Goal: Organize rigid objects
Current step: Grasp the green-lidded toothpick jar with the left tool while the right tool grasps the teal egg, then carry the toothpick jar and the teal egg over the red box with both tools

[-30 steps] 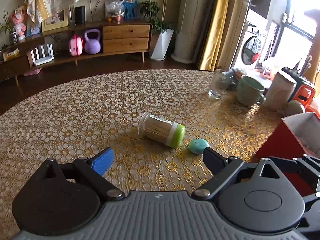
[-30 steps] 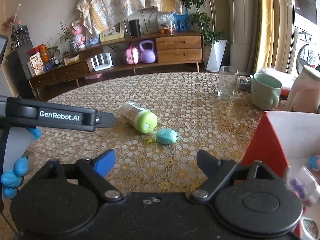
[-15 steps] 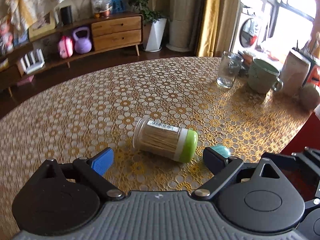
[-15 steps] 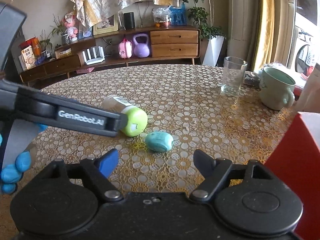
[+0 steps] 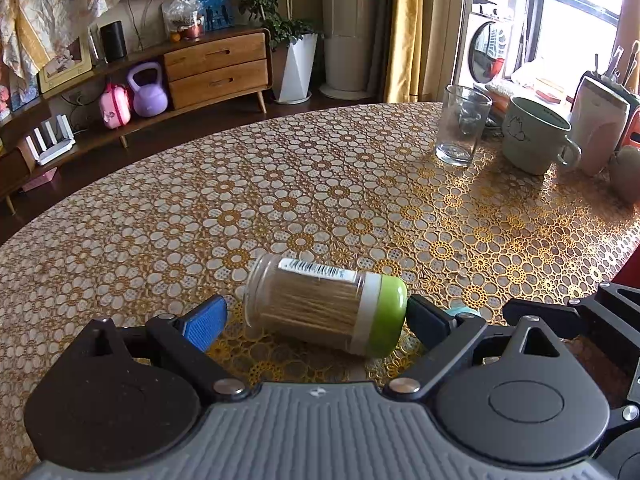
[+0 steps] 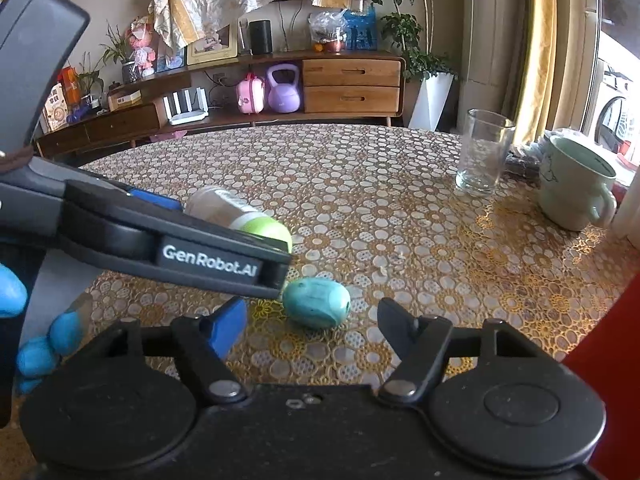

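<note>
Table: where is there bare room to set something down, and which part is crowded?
The table is bare across its far-left stretch, from the toothpick jar to the edge facing the sideboard, and in the middle between jar and drinking glass. The right edge is crowded: glass, green mug, white container. Near both tongs lie the jar and teal egg.

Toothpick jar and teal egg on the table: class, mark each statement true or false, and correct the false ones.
1. The toothpick jar stands upright. False: it lies on its side.
2. Its cap is green. True.
3. The right tool grips the teal egg. False: its jaws, just closing, don't touch it yet.
4. The glass stands beside a green mug. True.
5. The left tool is shut. False: open around the jar.
</note>
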{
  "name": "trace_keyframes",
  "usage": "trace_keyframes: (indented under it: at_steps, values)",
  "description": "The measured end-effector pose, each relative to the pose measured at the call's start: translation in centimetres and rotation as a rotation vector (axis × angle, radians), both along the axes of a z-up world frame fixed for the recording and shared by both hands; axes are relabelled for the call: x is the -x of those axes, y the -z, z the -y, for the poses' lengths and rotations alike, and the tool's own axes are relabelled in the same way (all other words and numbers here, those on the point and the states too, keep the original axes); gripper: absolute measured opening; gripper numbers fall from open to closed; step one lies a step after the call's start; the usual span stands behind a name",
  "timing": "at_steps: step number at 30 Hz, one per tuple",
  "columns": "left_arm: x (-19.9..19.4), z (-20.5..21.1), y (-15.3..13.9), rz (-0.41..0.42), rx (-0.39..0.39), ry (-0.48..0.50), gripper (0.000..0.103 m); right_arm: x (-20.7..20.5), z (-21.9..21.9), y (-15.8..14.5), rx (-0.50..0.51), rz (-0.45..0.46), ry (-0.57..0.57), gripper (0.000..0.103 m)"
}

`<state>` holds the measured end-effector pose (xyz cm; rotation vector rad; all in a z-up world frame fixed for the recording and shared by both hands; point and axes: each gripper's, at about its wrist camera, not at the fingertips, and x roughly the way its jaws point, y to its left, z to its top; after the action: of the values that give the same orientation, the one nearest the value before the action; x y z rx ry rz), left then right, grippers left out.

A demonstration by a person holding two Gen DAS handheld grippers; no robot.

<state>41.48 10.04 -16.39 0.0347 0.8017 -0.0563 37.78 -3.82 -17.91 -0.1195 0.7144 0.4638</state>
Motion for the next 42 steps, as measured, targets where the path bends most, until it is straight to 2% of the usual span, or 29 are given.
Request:
trace_keyframes:
  at_steps: [11,13,16,22,28,34,42]
  values:
    - [-0.6,0.1,0.9,0.013,0.017,0.008,0.096,-0.9,-0.8,0.5,0.007,0.0,-0.002,0.049]
    - [-0.5,0.2,1.0,0.011,0.016,0.01,0.089,-0.9,-0.8,0.6,0.005,0.0,-0.002,0.043]
    - [-0.4,0.1,1.0,0.01,0.021,0.003,0.089,-0.9,-0.8,0.5,0.009,0.003,0.004,0.038]
    - [0.4,0.3,0.8,0.004,-0.006,-0.016,0.089,-0.6,-0.5,0.3,0.01,0.006,0.019,0.038]
    - [1.5,0.3,-0.4,-0.005,0.008,-0.032,0.089,0.7,0.1,-0.5,0.0,-0.007,0.038,0.038]
    - [3.5,1.0,-2.8,0.012,0.026,-0.033,0.089,2.8,0.9,-2.3,-0.021,-0.016,0.047,0.038]
    - [6.8,2.6,-6.8,0.025,0.034,-0.024,0.089,6.7,2.9,-6.3,-0.057,0.007,0.024,0.038]
